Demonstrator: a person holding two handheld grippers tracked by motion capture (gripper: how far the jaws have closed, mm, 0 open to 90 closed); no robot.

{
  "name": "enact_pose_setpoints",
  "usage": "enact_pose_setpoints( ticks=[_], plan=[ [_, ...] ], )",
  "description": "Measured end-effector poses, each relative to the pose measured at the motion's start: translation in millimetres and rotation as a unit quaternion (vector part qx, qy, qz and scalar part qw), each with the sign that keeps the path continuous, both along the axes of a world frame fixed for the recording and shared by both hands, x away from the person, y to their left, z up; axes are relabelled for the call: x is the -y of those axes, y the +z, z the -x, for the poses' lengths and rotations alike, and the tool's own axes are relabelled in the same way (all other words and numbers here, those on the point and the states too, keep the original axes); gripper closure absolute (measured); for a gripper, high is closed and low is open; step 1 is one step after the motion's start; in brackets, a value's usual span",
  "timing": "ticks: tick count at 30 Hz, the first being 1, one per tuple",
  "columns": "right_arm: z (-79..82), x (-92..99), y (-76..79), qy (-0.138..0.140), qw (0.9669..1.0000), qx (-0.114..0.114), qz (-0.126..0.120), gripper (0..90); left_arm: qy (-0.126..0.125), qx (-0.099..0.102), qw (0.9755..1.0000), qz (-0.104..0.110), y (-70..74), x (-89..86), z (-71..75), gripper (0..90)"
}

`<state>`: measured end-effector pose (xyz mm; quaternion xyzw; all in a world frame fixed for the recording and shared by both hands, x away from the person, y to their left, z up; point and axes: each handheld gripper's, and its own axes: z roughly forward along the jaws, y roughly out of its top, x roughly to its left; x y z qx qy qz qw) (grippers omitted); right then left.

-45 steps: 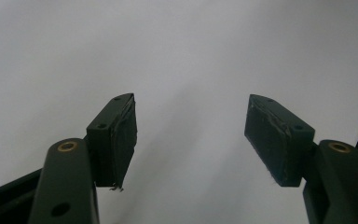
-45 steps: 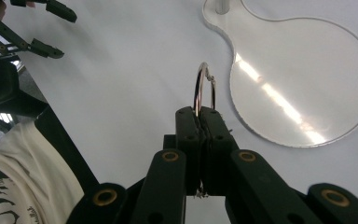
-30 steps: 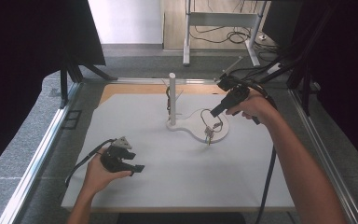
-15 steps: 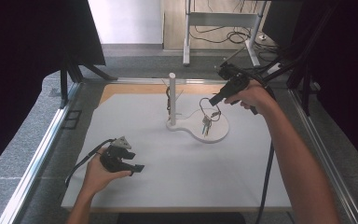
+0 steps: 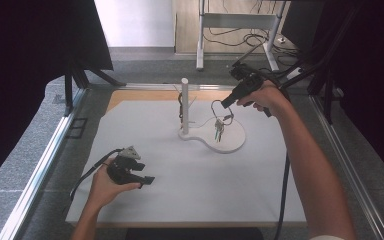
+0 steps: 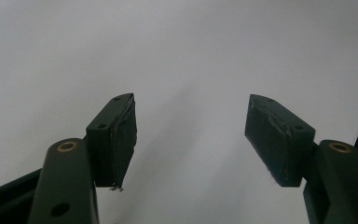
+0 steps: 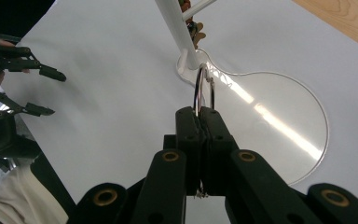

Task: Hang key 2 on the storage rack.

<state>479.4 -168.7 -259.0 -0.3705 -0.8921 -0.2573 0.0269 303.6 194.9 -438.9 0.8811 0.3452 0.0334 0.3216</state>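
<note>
A white stand with an upright post [image 5: 184, 102] and a flat round base [image 5: 230, 142] stands on the white mat. My right gripper [image 5: 225, 103] hovers above the base, shut on a metal key ring [image 5: 215, 107]. A bunch of keys [image 5: 218, 130] dangles from the ring over the base. In the right gripper view the ring [image 7: 200, 88] sticks out from the closed jaws, just in front of the post [image 7: 177, 32]. My left gripper [image 5: 145, 179] rests low on the mat at the near left, open, with nothing between its pads [image 6: 121, 135].
A short peg on the post carries another dark bunch of keys [image 5: 180, 109]. The white mat [image 5: 145, 135] lies on a table with metal rails [image 5: 50, 150] along both sides. A black cable [image 5: 283, 190] trails under the right forearm. Desk legs and cables lie beyond the far edge.
My right gripper has risen and moved back a little with the key ring, so the keys hang higher over the base. The left gripper has stayed put.
</note>
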Motion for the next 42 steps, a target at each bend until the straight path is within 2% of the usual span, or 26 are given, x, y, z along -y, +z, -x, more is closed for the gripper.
enact_pose_setpoints(
  ticks=[27, 42],
  plan=[
    [-34.0, -16.9, -3.6, -0.014, 0.9999, -0.006, 0.003, 87.9, 0.004, 0.003, 1.0, 0.007, 2.2, -2.7, 0.9, 34.5],
    [-43.6, -21.4, -7.5, -0.019, 0.9998, -0.003, 0.001, 88.0, 0.005, 0.004, 0.9999, 0.01, 4.3, -4.8, -1.0, 34.5]
  ],
)
